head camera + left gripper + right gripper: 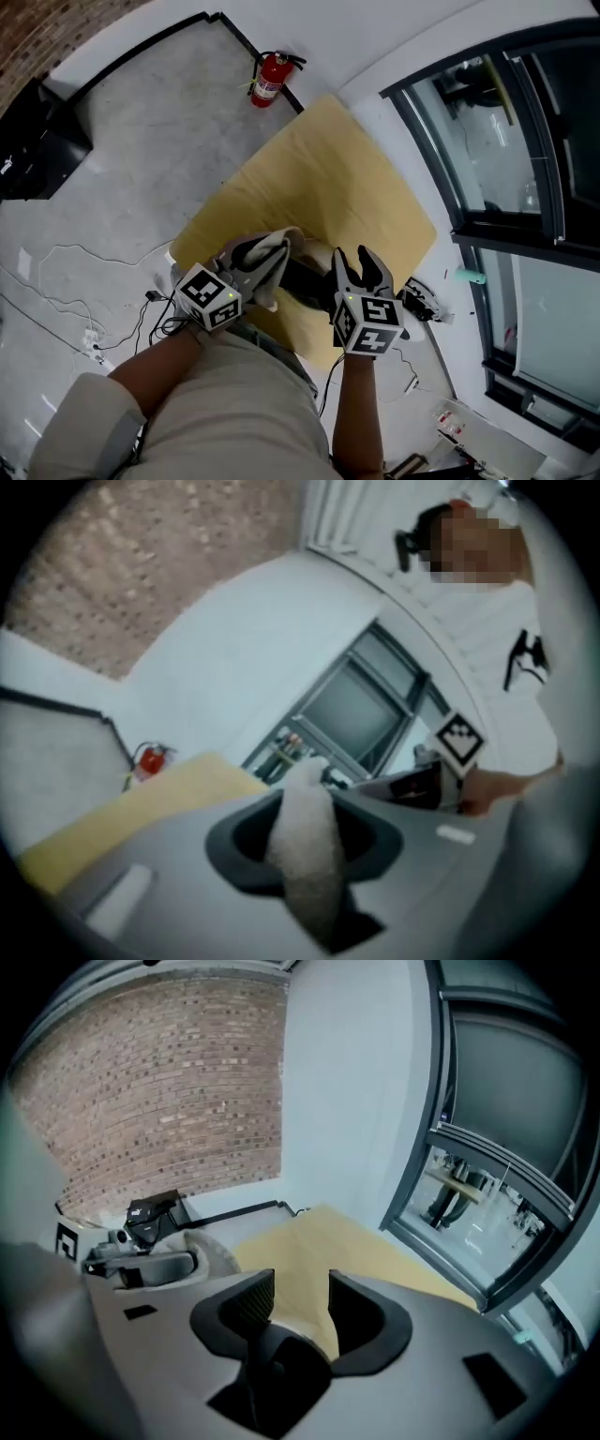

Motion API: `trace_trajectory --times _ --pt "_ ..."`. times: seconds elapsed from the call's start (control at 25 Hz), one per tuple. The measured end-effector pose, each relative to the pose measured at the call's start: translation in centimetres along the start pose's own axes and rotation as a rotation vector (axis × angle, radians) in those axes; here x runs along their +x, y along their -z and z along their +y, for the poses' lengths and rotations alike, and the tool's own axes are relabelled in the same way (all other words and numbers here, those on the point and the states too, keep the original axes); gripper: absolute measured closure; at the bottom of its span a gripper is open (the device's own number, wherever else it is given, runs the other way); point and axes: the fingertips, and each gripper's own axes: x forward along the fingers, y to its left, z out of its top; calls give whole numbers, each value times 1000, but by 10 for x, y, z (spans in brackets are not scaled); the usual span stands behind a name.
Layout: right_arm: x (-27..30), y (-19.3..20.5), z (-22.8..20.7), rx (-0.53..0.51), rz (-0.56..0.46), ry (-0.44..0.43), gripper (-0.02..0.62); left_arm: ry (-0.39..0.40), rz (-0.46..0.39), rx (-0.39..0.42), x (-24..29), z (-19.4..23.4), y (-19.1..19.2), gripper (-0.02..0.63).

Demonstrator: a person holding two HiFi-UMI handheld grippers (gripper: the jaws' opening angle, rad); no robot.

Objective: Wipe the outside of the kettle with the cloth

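My left gripper [242,264] is clamped on the white cloth [274,255], lower centre of the head view. It sits just beside a dark shape I take for the kettle [302,279], mostly hidden between my grippers over the yellow table [319,178]. My right gripper [355,262] has its jaws apart, gripping nothing. So the cloth is in hand, and I judge the wiping itself is yet to come.

- Head view: steeply down on the yellow tabletop [328,178].
- Gripper views: close behind my jaws, sharing that tabletop; the left faces my right gripper [384,787].
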Motion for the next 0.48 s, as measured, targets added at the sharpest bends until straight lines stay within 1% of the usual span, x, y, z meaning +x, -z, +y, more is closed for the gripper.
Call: trace_trajectory --times 0.04,0.08,0.12,0.16,0.24,0.28,0.32,0.4,0.44,0.48 --pt "1 0 -1 3 11 5 408 -66 36 -62 -6 24 18 512" --pt "2 -1 -2 9 17 9 408 -128 89 -113 -12 44 41 512" --pt "2 -1 -2 14 17 12 408 -178 140 -166 -15 60 64 512" --pt "2 0 -2 16 15 16 408 -214 171 -222 -17 69 84 512" --pt "1 0 -2 13 10 20 408 -268 179 -316 -15 79 102 522" --pt "2 0 -2 14 9 19 408 -290 188 -347 -10 82 105 523" --pt "2 0 -3 16 9 17 408 -306 217 -379 -5 84 108 529" --pt "2 0 -4 21 8 14 408 -304 339 -443 4 89 118 530" --pt "1 0 -3 21 8 14 408 -291 411 -459 9 90 123 529" --pt "1 1 -2 20 7 15 409 -278 472 -453 14 91 125 529"
